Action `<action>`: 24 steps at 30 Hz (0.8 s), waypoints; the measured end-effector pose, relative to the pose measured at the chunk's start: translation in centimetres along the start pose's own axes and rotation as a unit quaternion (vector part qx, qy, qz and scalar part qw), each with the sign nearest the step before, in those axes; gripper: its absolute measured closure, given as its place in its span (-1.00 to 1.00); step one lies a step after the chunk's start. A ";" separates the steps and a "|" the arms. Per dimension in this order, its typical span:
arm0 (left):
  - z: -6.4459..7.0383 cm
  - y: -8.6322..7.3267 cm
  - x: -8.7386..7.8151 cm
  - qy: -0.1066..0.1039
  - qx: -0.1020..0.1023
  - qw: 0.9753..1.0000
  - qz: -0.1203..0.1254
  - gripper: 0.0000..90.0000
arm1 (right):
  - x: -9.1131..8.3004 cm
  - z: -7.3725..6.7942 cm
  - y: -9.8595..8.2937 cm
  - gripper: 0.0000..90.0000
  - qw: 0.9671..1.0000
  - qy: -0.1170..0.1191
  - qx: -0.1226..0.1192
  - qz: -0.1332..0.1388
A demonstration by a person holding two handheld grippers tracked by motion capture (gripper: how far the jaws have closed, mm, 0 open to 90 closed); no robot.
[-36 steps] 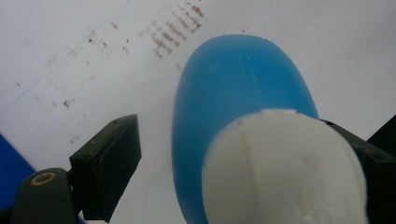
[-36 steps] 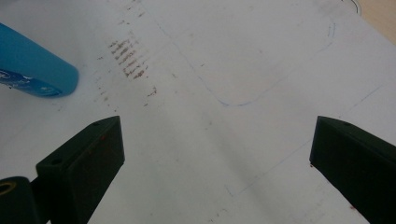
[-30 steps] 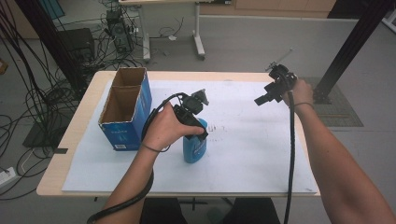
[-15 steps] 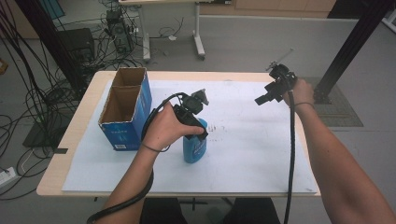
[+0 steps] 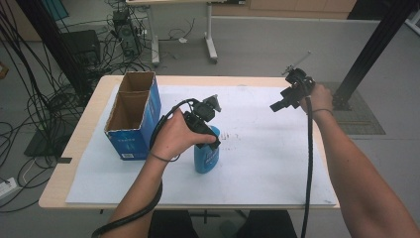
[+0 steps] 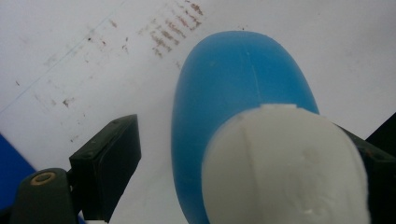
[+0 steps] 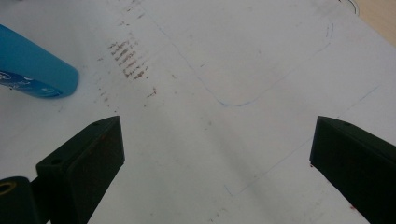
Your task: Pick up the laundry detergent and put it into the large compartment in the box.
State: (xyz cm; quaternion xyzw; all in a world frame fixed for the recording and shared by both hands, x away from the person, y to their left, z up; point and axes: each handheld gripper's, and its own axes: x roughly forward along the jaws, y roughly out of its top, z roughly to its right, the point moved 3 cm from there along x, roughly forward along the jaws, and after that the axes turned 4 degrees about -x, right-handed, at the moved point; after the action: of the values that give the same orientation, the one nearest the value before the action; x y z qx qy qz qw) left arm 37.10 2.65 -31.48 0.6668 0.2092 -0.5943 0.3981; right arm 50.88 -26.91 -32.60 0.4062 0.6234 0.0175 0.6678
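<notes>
Blue bottle (image 5: 206, 157) and left hand-held gripper (image 5: 210, 136) unmoved.

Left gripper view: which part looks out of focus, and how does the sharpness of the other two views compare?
Left gripper view: the white cap is blurred, too near; the blue bottle behind is slightly soft. Right gripper view: the paper is fairly sharp. High view: even light, mild softness.

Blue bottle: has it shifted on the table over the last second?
No. In the high view the blue bottle stands in the same spot, equally far right of the cardboard box, with the left gripper around its top.
</notes>
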 end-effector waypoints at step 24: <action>-0.4 -0.1 0.1 0.005 -0.005 1.000 -0.003 -0.70 | 0.1 0.0 0.0 -0.94 1.000 0.002 0.000 -0.001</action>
State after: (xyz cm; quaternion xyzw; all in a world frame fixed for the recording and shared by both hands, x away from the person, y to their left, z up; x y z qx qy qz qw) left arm 37.32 2.99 -31.65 0.6671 0.2168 -0.5909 0.3985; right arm 50.92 -26.87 -32.70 0.4058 0.6249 0.0172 0.6667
